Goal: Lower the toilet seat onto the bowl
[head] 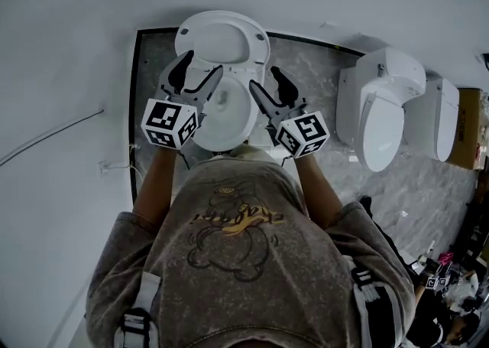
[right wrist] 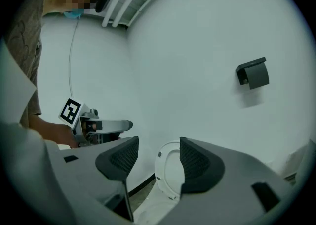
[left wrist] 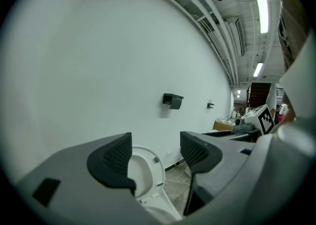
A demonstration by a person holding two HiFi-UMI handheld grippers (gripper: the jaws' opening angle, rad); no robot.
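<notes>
The left claw [head: 202, 65] and right claw [head: 264, 79] both gape wide and empty over the bowl [head: 229, 131], aimed at the toilet seat [head: 221, 37] - it stands upright by the wall - probably so they can catch its rim.

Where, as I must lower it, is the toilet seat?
Head view, top centre: the toilet seat stands raised against the wall, behind the bowl.

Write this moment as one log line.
toilet seat: raised | left tool: open, empty | right tool: open, empty | step: seat not yet lowered
</notes>
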